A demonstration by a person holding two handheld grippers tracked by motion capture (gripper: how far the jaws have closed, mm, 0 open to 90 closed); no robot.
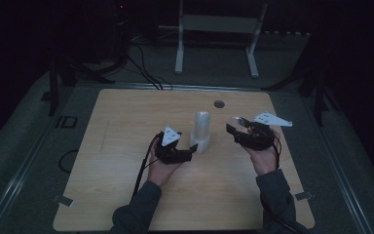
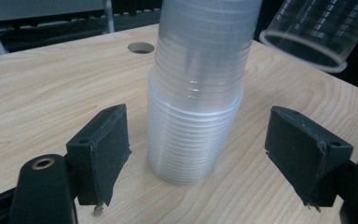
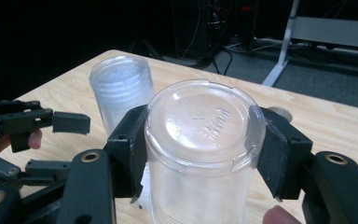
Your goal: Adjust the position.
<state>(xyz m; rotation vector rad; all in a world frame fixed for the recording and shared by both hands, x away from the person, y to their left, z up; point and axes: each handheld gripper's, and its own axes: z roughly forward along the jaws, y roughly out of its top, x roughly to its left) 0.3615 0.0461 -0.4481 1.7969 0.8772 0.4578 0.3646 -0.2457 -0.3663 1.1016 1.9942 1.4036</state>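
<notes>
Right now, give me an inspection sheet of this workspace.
Surface: wooden table, round hole near far edge.
Job's things: stack of clear cups upside down, mid-table; single clear cup off the stack.
Clutter: nothing seen.
Grippers: left gripper open, fingers either side of the stack, apart from it; right gripper shut on the single clear cup.
Cables: black cable trails from the left gripper.
Surroundings: dark room, white frame, floor cables.

Dim, underexposed high view; brighter, softly blurred gripper views, dark backgrounds.
</notes>
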